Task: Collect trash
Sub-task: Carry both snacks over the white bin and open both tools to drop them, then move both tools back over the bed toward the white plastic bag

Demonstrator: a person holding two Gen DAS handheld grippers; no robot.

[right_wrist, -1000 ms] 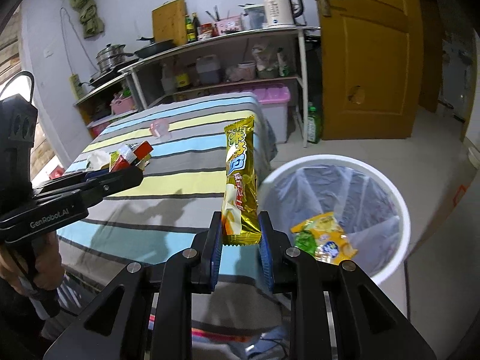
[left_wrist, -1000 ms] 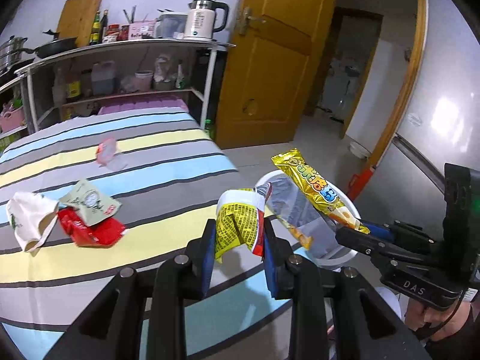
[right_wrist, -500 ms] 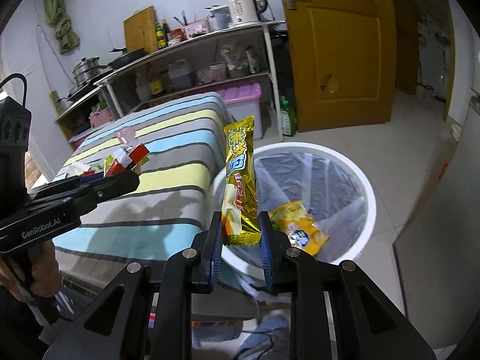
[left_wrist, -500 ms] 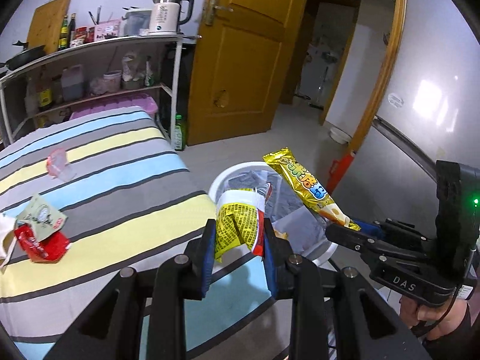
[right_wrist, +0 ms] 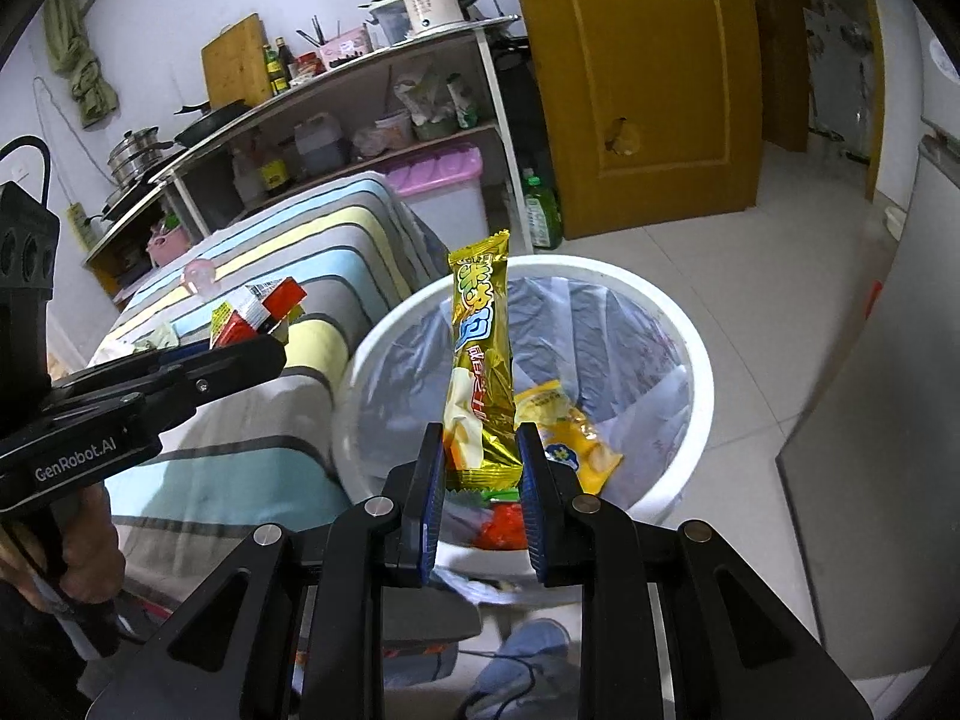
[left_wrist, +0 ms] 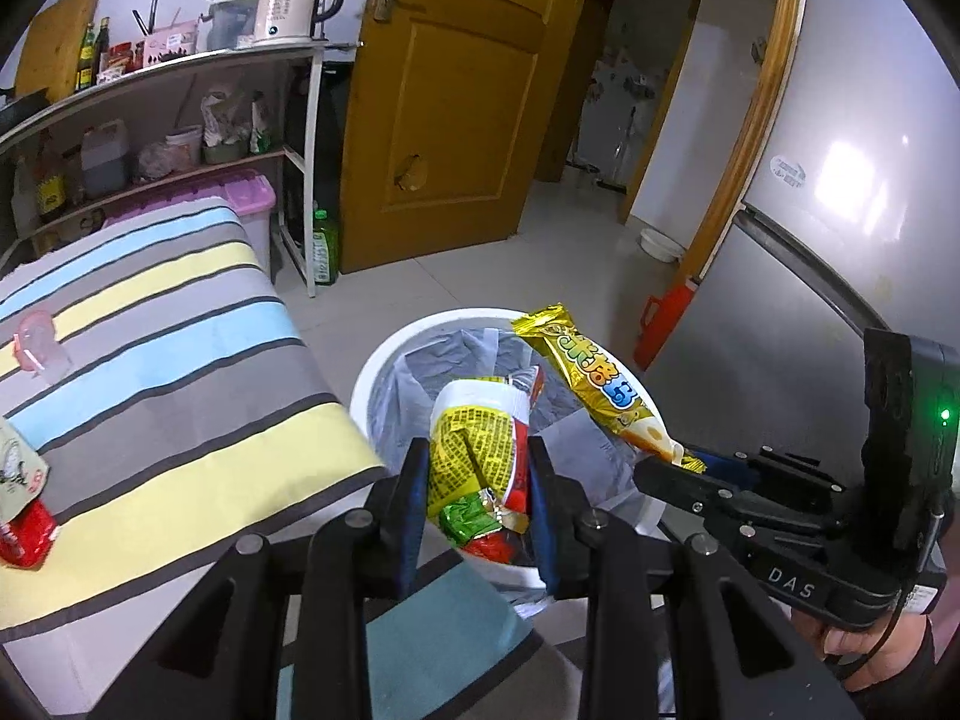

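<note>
My left gripper (left_wrist: 480,480) is shut on a crumpled yellow-and-red wrapper (left_wrist: 474,450) and holds it over the near rim of the white trash bin (left_wrist: 384,354). My right gripper (right_wrist: 480,468) is shut on a long gold snack wrapper (right_wrist: 480,348), upright over the bin (right_wrist: 696,336). The bin has a grey liner and holds a yellow packet (right_wrist: 570,438) and other wrappers. In the left wrist view the right gripper (left_wrist: 666,468) shows at the right with the gold wrapper (left_wrist: 594,384). In the right wrist view the left gripper (right_wrist: 270,348) shows with its wrapper (right_wrist: 252,312).
A table with a striped cloth (left_wrist: 150,360) stands left of the bin, with a pink wrapper (left_wrist: 36,342) and a red and green packet (left_wrist: 18,504) on it. Shelves (left_wrist: 180,120), a wooden door (left_wrist: 456,90) and a fridge (left_wrist: 810,240) surround the floor.
Both grippers have moved from over the table to above the trash bin, still holding their wrappers. The bin now fills more of both views.
</note>
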